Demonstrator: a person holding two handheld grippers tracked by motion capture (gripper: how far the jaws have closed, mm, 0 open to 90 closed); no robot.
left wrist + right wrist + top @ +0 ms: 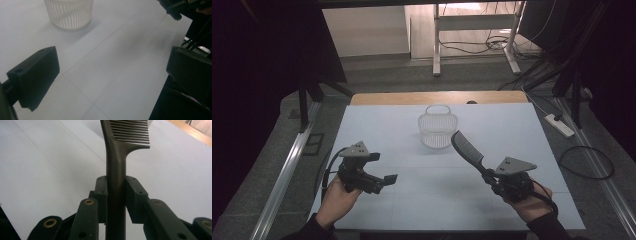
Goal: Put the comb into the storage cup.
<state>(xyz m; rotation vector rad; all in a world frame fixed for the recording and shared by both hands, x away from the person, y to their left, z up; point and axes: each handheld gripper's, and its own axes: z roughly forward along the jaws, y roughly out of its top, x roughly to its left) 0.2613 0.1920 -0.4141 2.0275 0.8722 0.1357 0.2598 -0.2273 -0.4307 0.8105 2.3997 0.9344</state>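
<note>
Your pale blue-white table [377, 125] lies flat, seamed into panels. Mid-table at the far side stands the round white basket [436, 127], slatted plastic with a loop handle, nothing between it and you. Your right gripper [488, 176] clamps the dark comb [467, 148] by its handle, toothed end raised near the basket. Your left gripper [382, 170] gapes wide, empty; its view cuts the basket's top off.

Table [377, 125] bare between grippers; basket [436, 129] blocks the far middle.
</note>
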